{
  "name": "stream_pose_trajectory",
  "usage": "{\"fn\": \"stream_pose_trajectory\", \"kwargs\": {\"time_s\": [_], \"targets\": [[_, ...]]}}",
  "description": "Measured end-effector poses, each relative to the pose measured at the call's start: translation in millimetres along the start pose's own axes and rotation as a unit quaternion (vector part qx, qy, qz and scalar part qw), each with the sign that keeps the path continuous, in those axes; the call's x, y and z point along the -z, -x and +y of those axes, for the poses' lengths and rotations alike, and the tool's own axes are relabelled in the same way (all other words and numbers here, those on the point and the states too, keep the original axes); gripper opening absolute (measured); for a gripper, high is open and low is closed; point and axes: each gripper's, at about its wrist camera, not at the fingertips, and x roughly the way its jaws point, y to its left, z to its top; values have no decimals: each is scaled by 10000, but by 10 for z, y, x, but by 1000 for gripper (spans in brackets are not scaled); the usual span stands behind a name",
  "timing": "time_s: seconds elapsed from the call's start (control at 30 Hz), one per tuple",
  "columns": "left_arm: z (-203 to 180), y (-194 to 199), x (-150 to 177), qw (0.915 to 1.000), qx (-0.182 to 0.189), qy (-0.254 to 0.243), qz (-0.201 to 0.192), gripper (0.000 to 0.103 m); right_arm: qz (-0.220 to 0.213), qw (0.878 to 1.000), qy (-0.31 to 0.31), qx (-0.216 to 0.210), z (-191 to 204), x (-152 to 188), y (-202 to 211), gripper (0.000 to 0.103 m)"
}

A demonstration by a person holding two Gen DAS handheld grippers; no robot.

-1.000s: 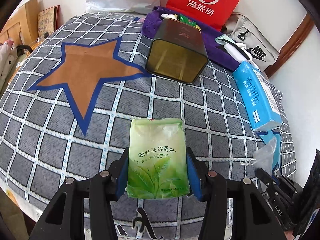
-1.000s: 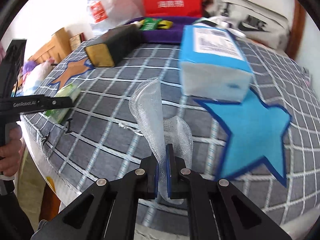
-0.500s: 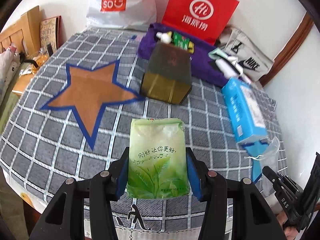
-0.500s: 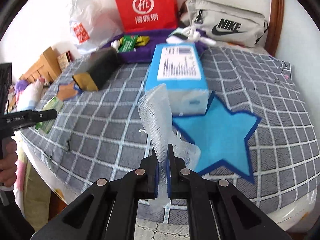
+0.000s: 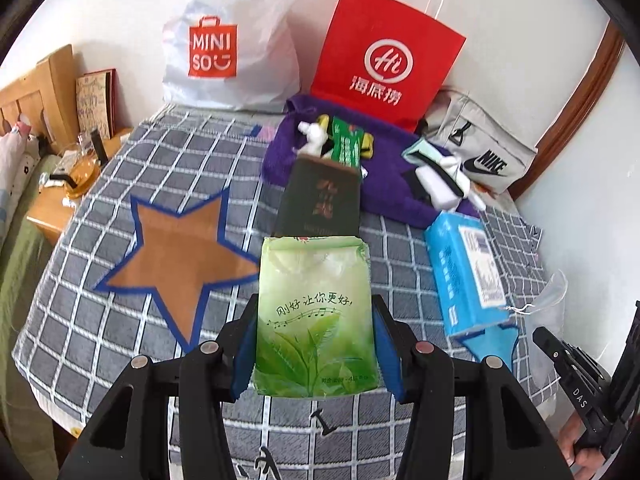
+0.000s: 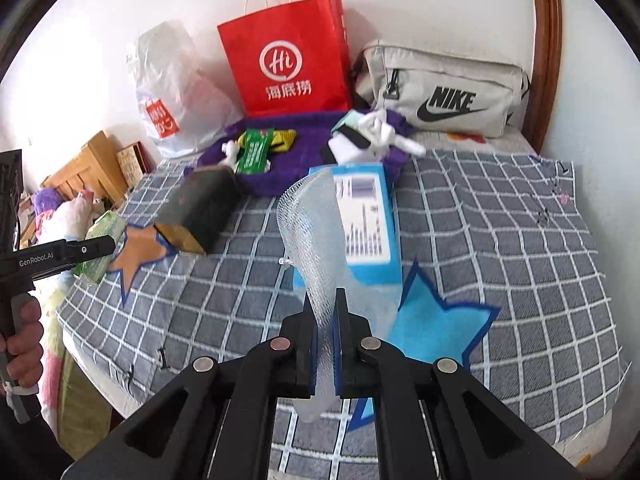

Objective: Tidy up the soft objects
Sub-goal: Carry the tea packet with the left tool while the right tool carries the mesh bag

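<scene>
My left gripper point(image 5: 314, 344) is shut on a green tissue pack point(image 5: 316, 316) and holds it well above the grey checked bedspread point(image 5: 120, 312). My right gripper point(image 6: 325, 320) is shut on a clear mesh pouch point(image 6: 316, 240), which stands up from the jaws above the blue star patch point(image 6: 436, 328). A blue tissue box point(image 6: 366, 220) lies at the far edge of that star. The left gripper and green pack also show at the left of the right wrist view point(image 6: 98, 252). An orange star patch point(image 5: 176, 256) lies on the left of the bed.
A dark square tin point(image 5: 320, 200) lies on its side mid-bed. A purple towel point(image 5: 392, 184) at the back holds socks and small packets. A red paper bag point(image 5: 380, 60), a white Miniso bag point(image 5: 228, 48) and a grey Nike bag point(image 5: 480, 152) stand against the wall. A wooden nightstand point(image 5: 52, 200) is left.
Both grippers have risen and pulled back from the bed, each still holding its item. More of the bed and the back wall shows in both views.
</scene>
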Motion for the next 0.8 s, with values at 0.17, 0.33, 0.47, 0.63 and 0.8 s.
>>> {"fn": "stream_pose_trajectory", "kwargs": {"time_s": [0.17, 0.33, 0.47, 0.63, 0.8], "targets": [[-61, -28, -151, 10000, 75, 42, -40, 49, -87, 9999, -60, 16, -66, -192, 5, 6], [-114, -85, -297, 10000, 46, 10, -50, 49, -123, 9999, -85, 9, -114, -339, -20, 6], [-125, -163, -388, 9999, 101, 67, -45, 49, -112, 9999, -122, 10, -141, -427, -85, 6], [-154, -226, -517, 9999, 118, 43, -67, 49, -104, 9999, -94, -2, -131, -543, -174, 6], [-164, -312, -661, 9999, 133, 17, -69, 49, -126, 9999, -52, -32, -98, -696, -283, 6]]}}
